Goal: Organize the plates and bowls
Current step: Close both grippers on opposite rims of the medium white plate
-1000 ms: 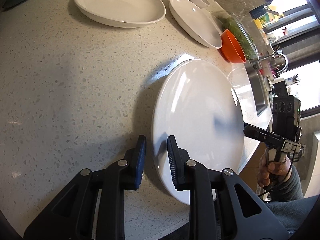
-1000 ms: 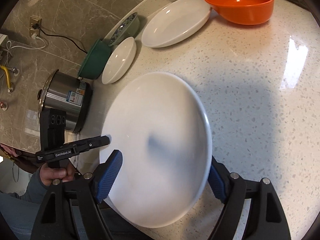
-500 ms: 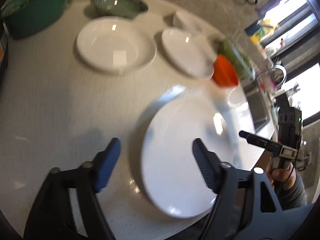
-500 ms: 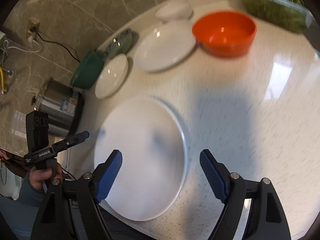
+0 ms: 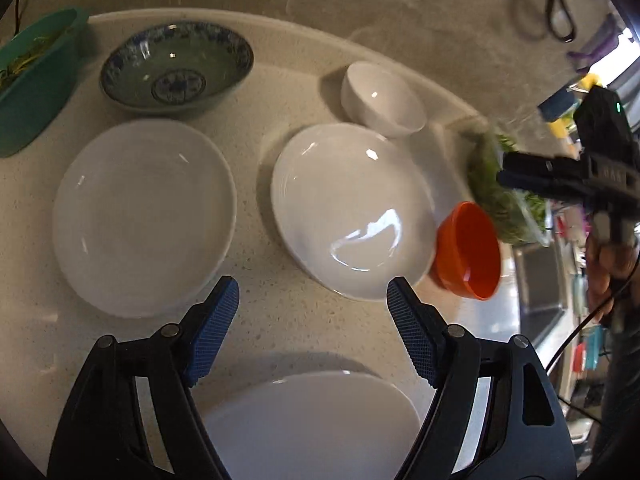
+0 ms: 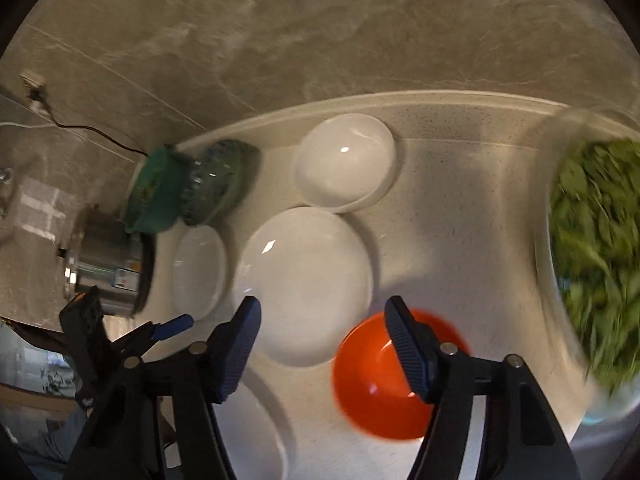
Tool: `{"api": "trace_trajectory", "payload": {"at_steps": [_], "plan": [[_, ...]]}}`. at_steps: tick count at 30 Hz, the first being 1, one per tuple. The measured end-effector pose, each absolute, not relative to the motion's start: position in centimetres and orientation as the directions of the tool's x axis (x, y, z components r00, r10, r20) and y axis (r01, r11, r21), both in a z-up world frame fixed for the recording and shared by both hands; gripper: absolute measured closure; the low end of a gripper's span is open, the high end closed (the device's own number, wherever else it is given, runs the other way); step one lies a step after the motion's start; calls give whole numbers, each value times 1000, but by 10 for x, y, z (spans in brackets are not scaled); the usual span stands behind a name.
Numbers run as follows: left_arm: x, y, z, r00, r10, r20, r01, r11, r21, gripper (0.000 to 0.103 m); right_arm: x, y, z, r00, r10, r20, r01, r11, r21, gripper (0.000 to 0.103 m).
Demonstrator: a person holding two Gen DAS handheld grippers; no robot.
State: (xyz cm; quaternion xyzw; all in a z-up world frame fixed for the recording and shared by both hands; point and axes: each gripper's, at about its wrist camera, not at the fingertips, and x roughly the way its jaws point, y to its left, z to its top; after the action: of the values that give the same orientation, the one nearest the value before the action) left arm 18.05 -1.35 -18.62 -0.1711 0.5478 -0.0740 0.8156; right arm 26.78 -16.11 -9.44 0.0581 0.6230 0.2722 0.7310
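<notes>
Both grippers are up off the speckled countertop (image 5: 280,320) right now and neither one has anything in it. The left gripper (image 5: 312,320) has its blue pads spread wide over bare counter, with the big white plate (image 5: 312,424) lying flat just under and behind it, nothing touching it. The right gripper (image 6: 322,342) is partly apart too, and its jaws have just been closing in a bit with nothing between them; it hangs over the spot where the orange bowl (image 6: 372,392) sits right beside a shallow white plate (image 6: 304,280). Further back there's a small white bowl (image 6: 344,162) near the wall, another white dish (image 5: 140,216) off to the left, a blue-patterned bowl (image 5: 176,68) behind that, and a green basin (image 5: 32,80) in the corner. A clear container of leafy greens (image 6: 596,256) sits on the right end, and a steel cooker (image 6: 108,268) is at the far left.
</notes>
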Motion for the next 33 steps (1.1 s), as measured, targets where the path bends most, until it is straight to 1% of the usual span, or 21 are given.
{"api": "trace_trajectory", "payload": {"at_steps": [3, 7, 10, 11, 12, 15, 17, 18, 19, 21, 22, 23, 24, 26, 27, 29, 31, 33], "plan": [[192, -21, -207, 363, -291, -885, -106, 931, -349, 29, 288, -144, -120, 6, 392, -920, -378, 853, 361, 39], [203, -19, -217, 367, -295, -882, -156, 915, -371, 29, 300, -134, -150, -62, 379, -923, -391, 842, 372, 39], [211, -19, -223, 361, -285, -888, -162, 919, -361, 30, 304, -134, -167, -99, 401, -911, -373, 834, 407, 39], [215, -20, -225, 354, -284, -891, -166, 919, -358, 34, 306, -131, -172, -111, 395, -912, -370, 835, 407, 39], [219, -20, -228, 349, -289, -891, -178, 913, -366, 42, 310, -129, -176, -122, 386, -915, -374, 836, 402, 39], [232, -19, -234, 344, -306, -888, -200, 900, -387, 56, 315, -126, -183, -140, 383, -913, -369, 836, 407, 39], [239, -19, -236, 343, -306, -888, -200, 900, -387, 56, 318, -126, -185, -135, 389, -911, -364, 836, 411, 40], [243, -20, -238, 342, -305, -889, -199, 901, -385, 56, 319, -126, -187, -138, 389, -911, -366, 834, 412, 45], [246, -19, -240, 338, -303, -891, -201, 902, -383, 56, 320, -126, -189, -144, 384, -912, -371, 833, 410, 53], [248, -17, -244, 339, -300, -892, -204, 902, -381, 58, 319, -125, -192, -147, 378, -914, -377, 833, 405, 59], [249, -16, -244, 337, -298, -893, -203, 903, -378, 60, 319, -124, -193, -153, 377, -914, -381, 830, 406, 64], [248, -14, -243, 336, -297, -894, -203, 904, -376, 62, 318, -122, -194, -158, 368, -916, -390, 829, 400, 68], [249, -13, -243, 332, -297, -895, -200, 905, -375, 69, 317, -120, -194, -157, 352, -923, -405, 829, 385, 73], [249, -14, -243, 323, -278, -905, -192, 917, -350, 79, 314, -118, -194, -151, 333, -931, -431, 825, 365, 76], [249, -14, -244, 320, -264, -910, -185, 924, -333, 85, 313, -117, -194, -146, 330, -933, -436, 825, 360, 81], [247, -14, -245, 320, -247, -915, -180, 932, -315, 90, 310, -116, -194, -129, 313, -941, -448, 828, 337, 85], [246, -10, -246, 320, -257, -912, -180, 928, -325, 91, 309, -116, -193, -120, 298, -947, -456, 831, 319, 89], [244, -5, -245, 314, -261, -913, -172, 930, -325, 91, 307, -114, -192, -123, 278, -952, -468, 830, 303, 89]]}}
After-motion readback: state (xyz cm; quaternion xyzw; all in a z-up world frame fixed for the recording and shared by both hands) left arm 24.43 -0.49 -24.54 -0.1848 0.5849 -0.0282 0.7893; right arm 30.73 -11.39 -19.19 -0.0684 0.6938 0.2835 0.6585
